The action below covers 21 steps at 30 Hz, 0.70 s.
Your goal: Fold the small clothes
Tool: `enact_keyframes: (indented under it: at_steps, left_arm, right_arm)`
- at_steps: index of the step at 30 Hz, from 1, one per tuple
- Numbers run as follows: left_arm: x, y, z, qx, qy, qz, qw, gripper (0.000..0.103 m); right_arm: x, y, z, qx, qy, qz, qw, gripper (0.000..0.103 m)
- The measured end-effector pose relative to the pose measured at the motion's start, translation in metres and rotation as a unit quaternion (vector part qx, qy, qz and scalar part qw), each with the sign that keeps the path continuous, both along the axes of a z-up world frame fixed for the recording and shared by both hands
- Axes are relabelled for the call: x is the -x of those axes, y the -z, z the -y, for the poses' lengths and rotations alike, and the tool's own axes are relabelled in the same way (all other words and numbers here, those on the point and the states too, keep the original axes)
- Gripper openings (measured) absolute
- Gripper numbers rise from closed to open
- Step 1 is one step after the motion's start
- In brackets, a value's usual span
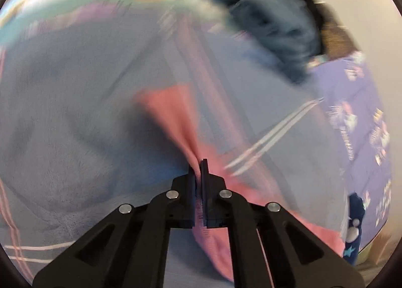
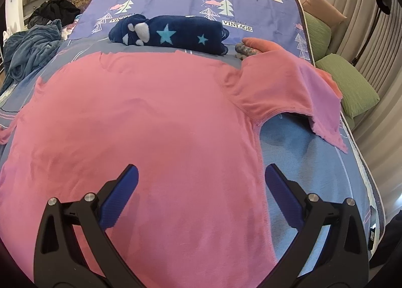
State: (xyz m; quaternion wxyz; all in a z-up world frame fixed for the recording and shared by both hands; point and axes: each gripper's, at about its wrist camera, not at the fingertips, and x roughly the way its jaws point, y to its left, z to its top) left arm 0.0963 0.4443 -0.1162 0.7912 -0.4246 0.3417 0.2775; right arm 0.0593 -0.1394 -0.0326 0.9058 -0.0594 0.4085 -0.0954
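The left tongs (image 1: 200,166) are pinched shut on a bunched fold of the pink T-shirt (image 2: 140,124), the cloth fanning out ahead of the tips over the blue bedspread (image 1: 62,112), probably so that side can be lifted for a fold. The right tongs (image 2: 201,187) hang wide open and empty just above the shirt's lower body, its side seam running between the two pads, likely poised to take that edge. Beyond them the right sleeve (image 2: 284,79) lies spread, and a folded navy star-print garment (image 2: 173,37) sits farther off, out of the way.
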Motion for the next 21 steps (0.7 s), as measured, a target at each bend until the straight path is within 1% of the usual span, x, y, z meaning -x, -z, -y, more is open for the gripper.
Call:
enact_keyframes:
  at_steps: [1, 3, 4, 5, 6, 8, 9, 10, 11, 12, 13, 14, 15, 17, 18, 19, 20, 21]
  left_arm:
    - [-0.004, -0.019, 0.01, -0.028, 0.012, 0.012, 0.9995, 0.003]
    - [-0.014, -0.066, 0.044, -0.082, 0.058, 0.052, 0.9935, 0.003]
    - [-0.021, -0.099, 0.077, -0.109, 0.104, 0.087, 0.9847, 0.003]
    - [-0.026, -0.123, 0.105, -0.126, 0.142, 0.114, 0.9752, 0.003]
    - [-0.03, -0.144, 0.136, -0.144, 0.181, 0.139, 0.9628, 0.003]
    - [-0.034, -0.174, 0.201, -0.178, 0.256, 0.175, 0.9339, 0.004]
    - [-0.034, -0.185, 0.239, -0.191, 0.299, 0.19, 0.9154, 0.004]
    - [-0.033, -0.189, 0.269, -0.196, 0.335, 0.199, 0.8997, 0.004]
    - [-0.033, -0.189, 0.298, -0.2, 0.374, 0.206, 0.8819, 0.006]
    - [-0.032, -0.187, 0.327, -0.202, 0.413, 0.21, 0.863, 0.016]
    - [-0.03, -0.18, 0.36, -0.206, 0.455, 0.211, 0.8404, 0.042]
    - [-0.025, -0.17, 0.386, -0.216, 0.484, 0.205, 0.8231, 0.055]
    - [-0.018, -0.155, 0.415, -0.241, 0.514, 0.191, 0.8008, 0.064]
    - [-0.008, -0.132, 0.446, -0.283, 0.554, 0.161, 0.7666, 0.064]
    - [-0.001, -0.118, 0.458, -0.301, 0.575, 0.137, 0.7487, 0.064]
    - [0.003, -0.11, 0.459, -0.312, 0.579, 0.122, 0.7429, 0.064]
    - [0.008, -0.104, 0.456, -0.32, 0.579, 0.113, 0.741, 0.064]
    - [0.006, -0.1, 0.446, -0.325, 0.578, 0.105, 0.7414, 0.064]
  right_arm:
    - [0.0, 0.0, 0.001, 0.0, 0.002, 0.001, 1.0, 0.101]
    - [-0.002, -0.001, 0.005, -0.004, 0.006, 0.003, 1.0, 0.101]
    - [-0.003, -0.002, 0.006, -0.007, 0.008, 0.003, 1.0, 0.101]
    - [-0.004, -0.003, 0.007, -0.011, 0.01, 0.003, 1.0, 0.101]
    - [-0.004, -0.004, 0.009, -0.017, 0.012, 0.005, 1.0, 0.101]
    - [-0.003, -0.005, 0.013, -0.032, 0.017, 0.006, 0.999, 0.101]
    - [-0.002, -0.006, 0.016, -0.038, 0.019, 0.005, 0.999, 0.101]
    - [0.0, -0.006, 0.017, -0.04, 0.021, 0.005, 0.999, 0.101]
    - [0.001, -0.006, 0.02, -0.041, 0.024, 0.004, 0.999, 0.101]
    - [0.003, -0.005, 0.021, -0.039, 0.026, 0.003, 0.999, 0.101]
    - [0.004, -0.005, 0.025, -0.036, 0.03, 0.002, 0.999, 0.101]
    - [0.005, -0.004, 0.028, -0.034, 0.034, 0.0, 0.999, 0.101]
    - [0.006, -0.004, 0.033, -0.036, 0.038, -0.001, 0.999, 0.101]
    - [0.008, -0.006, 0.039, -0.046, 0.037, -0.001, 0.998, 0.101]
    - [0.009, -0.007, 0.043, -0.056, 0.033, 0.0, 0.998, 0.101]
    - [0.01, -0.008, 0.045, -0.063, 0.029, 0.002, 0.998, 0.101]
    - [0.009, -0.01, 0.047, -0.075, 0.022, 0.004, 0.997, 0.101]
    - [0.007, -0.01, 0.049, -0.086, 0.017, 0.005, 0.996, 0.101]
